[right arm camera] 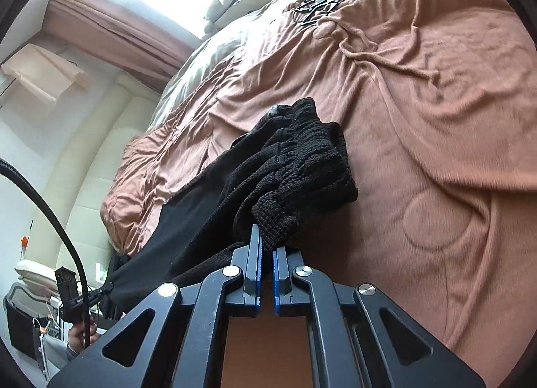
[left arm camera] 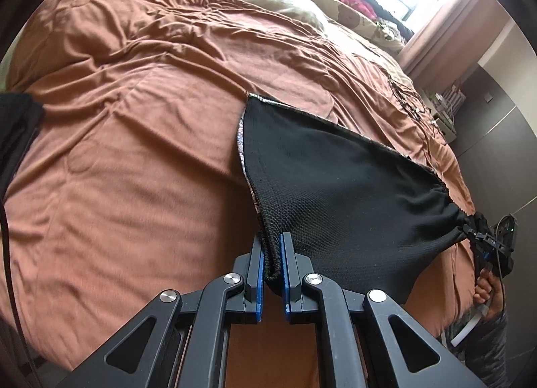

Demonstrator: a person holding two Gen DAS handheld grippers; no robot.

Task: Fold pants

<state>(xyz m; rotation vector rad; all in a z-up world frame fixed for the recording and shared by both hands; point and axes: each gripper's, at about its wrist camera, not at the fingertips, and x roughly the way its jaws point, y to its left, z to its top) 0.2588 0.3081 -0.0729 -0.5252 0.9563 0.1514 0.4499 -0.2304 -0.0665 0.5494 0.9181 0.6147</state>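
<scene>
Both tools clamped on pants (left arm camera: 335,193): left tool (left arm camera: 272,253) and right tool (right arm camera: 266,240) hold opposite ends, cloth stretched between them above bed (left arm camera: 134,139), far edge trailing on it.

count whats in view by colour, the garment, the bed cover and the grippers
black pants: 1
rust-brown bed cover: 1
black grippers with blue fingers: 2, left gripper, right gripper
total: 4
</scene>
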